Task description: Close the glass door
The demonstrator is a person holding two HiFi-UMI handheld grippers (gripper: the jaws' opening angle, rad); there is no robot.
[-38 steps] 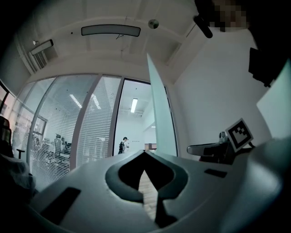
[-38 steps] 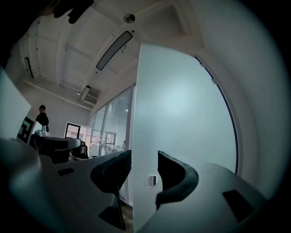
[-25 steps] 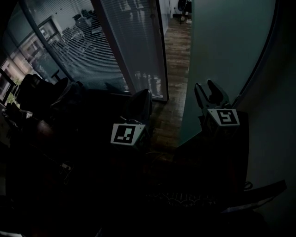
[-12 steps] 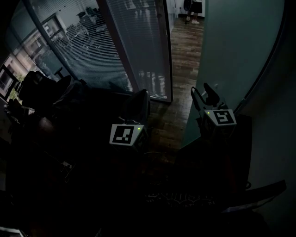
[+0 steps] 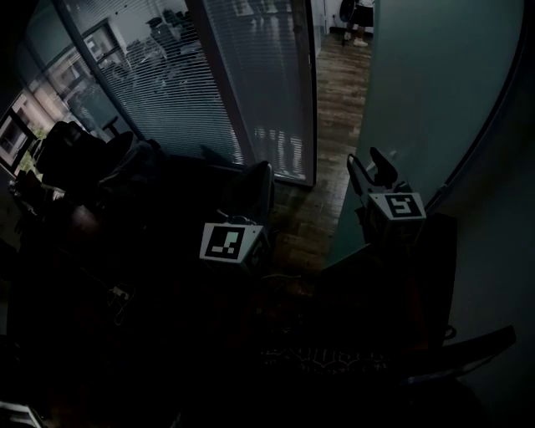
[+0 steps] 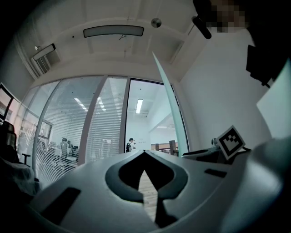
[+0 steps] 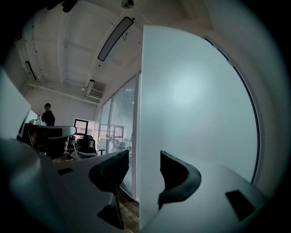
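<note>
The frosted glass door stands open at the right, its free edge toward the wooden corridor floor. My right gripper is open, with the door's edge between its two jaws. In the right gripper view, the door panel fills the right side and its edge runs down through the right gripper; neither jaw visibly presses on it. My left gripper hangs dark and low to the left of the doorway. In its own view the left gripper is shut on nothing, and the door's edge rises beyond it.
A glass partition with blinds forms the doorway's left side. Dark office chairs crowd the left. A person stands far down the corridor, and another person shows behind the chairs.
My right gripper has shifted slightly left, from in front of the panel to astride the door's edge. The left gripper has hardly moved.
</note>
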